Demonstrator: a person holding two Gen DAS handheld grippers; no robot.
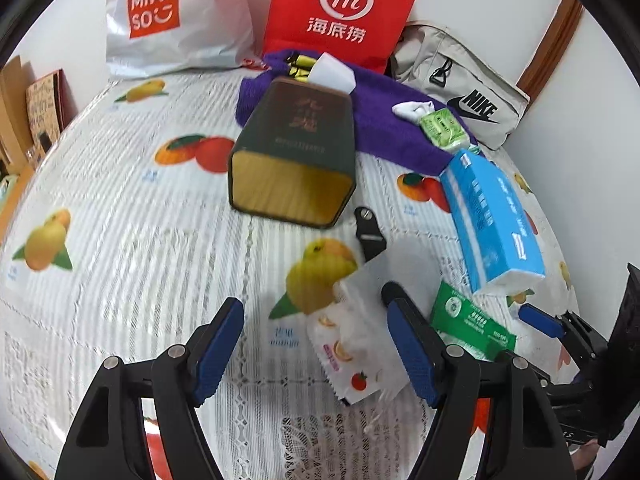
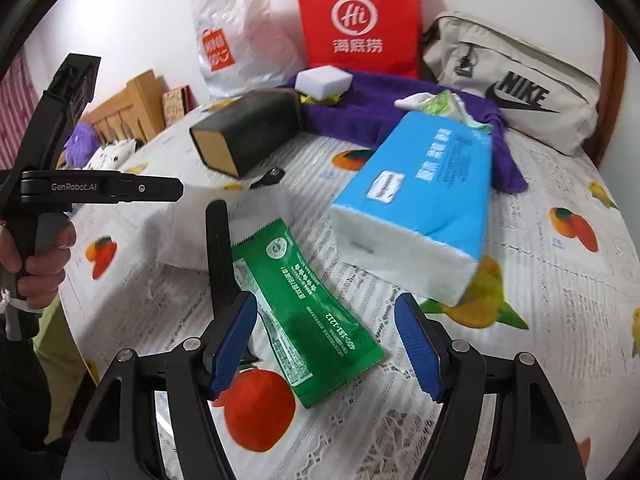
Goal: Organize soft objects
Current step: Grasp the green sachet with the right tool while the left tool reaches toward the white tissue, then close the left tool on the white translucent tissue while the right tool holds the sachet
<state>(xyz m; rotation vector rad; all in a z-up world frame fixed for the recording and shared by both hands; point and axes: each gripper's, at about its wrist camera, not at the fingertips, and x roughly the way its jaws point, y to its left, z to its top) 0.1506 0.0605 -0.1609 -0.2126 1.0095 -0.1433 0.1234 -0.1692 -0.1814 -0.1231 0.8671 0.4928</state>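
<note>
My left gripper (image 1: 316, 344) is open just above a white wipes packet with fruit print (image 1: 344, 344), which lies on the cloth close to the right pad. My right gripper (image 2: 326, 344) is open over a flat green packet (image 2: 304, 312); the pads do not touch it. A blue tissue pack (image 2: 420, 200) lies beyond the green packet, partly on a purple towel (image 2: 360, 112). A small green tissue pack (image 1: 442, 126) and a white sponge (image 1: 332, 72) rest on the towel. In the right wrist view, a hand (image 2: 36, 260) holds the left gripper at the left.
A dark green tin (image 1: 294, 156) lies on its side in the middle of the fruit-print tablecloth (image 1: 120, 220). At the back stand a white Miniso bag (image 1: 168, 12), a red paper bag (image 1: 340, 12) and a beige Nike bag (image 1: 460, 84). A small black clip (image 1: 370, 232) lies near the tin.
</note>
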